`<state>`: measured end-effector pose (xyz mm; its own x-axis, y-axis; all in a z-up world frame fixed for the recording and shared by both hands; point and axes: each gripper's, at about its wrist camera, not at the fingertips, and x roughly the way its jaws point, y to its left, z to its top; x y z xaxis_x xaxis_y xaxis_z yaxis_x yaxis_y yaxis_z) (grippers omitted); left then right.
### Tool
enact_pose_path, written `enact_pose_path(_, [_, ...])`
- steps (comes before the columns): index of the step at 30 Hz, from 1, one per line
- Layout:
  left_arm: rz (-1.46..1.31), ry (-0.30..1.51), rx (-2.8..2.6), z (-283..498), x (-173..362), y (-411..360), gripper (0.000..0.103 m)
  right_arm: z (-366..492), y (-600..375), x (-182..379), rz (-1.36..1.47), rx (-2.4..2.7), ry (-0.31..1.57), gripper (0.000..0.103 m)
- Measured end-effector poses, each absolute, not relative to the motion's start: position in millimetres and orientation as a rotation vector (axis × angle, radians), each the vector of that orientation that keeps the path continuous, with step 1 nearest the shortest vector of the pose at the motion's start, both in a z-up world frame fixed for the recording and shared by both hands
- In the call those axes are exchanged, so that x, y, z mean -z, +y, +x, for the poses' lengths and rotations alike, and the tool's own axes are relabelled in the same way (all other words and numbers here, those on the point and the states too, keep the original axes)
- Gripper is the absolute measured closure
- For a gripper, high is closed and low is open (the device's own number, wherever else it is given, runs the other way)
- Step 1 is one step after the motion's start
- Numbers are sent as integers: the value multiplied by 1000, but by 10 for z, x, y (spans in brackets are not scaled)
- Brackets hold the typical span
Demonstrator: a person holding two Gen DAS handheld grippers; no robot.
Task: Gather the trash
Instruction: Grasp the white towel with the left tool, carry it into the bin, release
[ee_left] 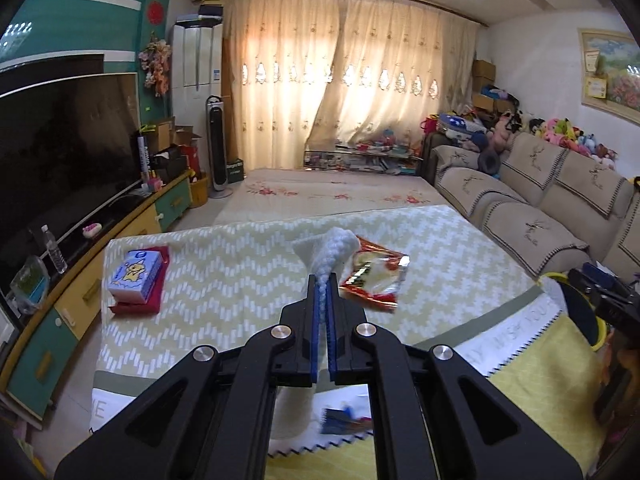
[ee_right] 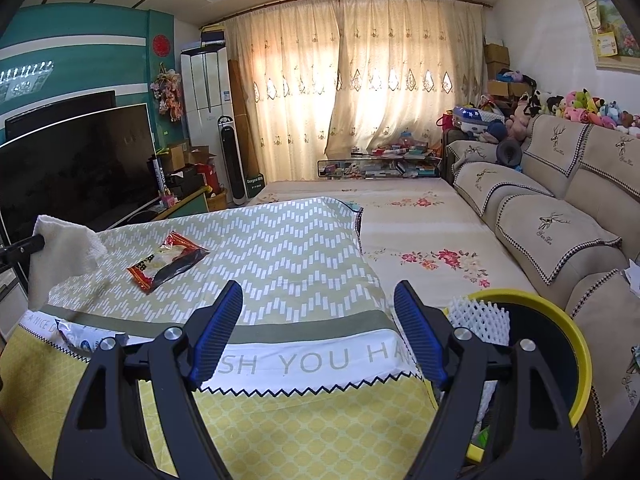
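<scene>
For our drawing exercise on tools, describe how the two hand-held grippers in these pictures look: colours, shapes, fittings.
Both match. The left hand-held gripper and the right hand-held gripper have glossy black angular linkage arms with slot cut-outs, round silver pivot bolts, and two fingers faced with ribbed blue pads. No cables, markings or sleeves show.

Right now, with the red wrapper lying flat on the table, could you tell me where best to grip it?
Take the red wrapper by its torn, crinkled end nearest the tissue, coming down from above. It lies flat on the cloth, so only a raised edge offers purchase; the open right gripper is free.
</scene>
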<state>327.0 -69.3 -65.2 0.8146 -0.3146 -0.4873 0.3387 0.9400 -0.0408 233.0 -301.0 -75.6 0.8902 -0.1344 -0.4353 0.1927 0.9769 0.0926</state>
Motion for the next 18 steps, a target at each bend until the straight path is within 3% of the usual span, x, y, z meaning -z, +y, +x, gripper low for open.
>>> enact_pose_path(7, [71,547,469,3071,506,-1197,99,2051,-3177,657,79,259,397,27])
enact_pose_path(18, [199,592,786,2799,451,-2829,99,1244,-4122,636,118,522,391,24])
